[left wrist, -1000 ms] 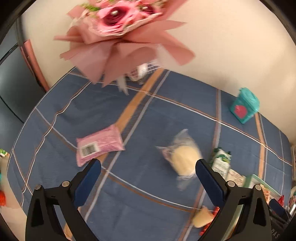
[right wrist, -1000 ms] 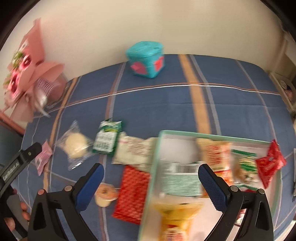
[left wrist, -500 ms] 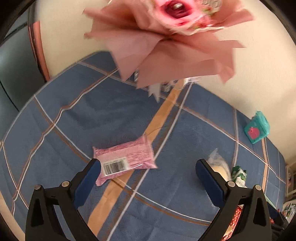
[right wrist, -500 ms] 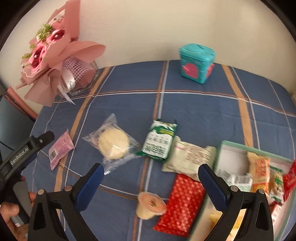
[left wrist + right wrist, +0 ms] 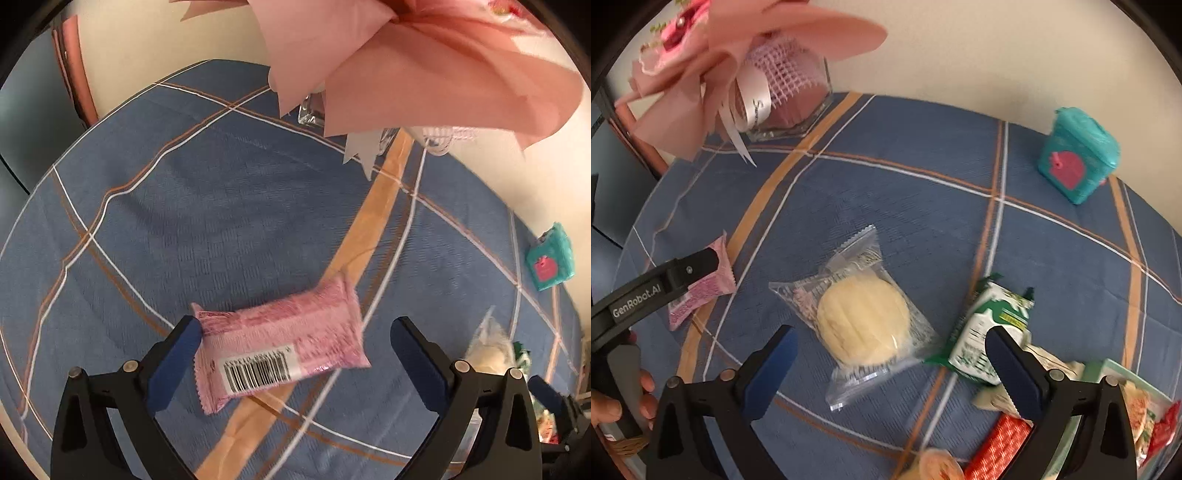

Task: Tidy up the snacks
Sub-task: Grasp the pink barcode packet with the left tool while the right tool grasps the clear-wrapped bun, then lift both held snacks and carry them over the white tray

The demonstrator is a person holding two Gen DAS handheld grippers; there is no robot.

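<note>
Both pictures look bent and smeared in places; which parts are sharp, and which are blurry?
Left wrist view: fisheye lens bows the tablecloth stripes; the pink packet is slightly smeared, its barcode readable. Right wrist view: the clear-wrapped bun is fairly sharp, the green packet and the tray corner blur; dark rim on both.

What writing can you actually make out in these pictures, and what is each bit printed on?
"GenRobot.AI": white letters on the black finger of the left gripper, seen from the right wrist camera.
Ribbon on the pink bouquet: cursive script starting with "S", the rest unreadable.
Pink snack packet: a barcode with digits, too blurred to read.
Green and white packet: print too small and blurred.
</note>
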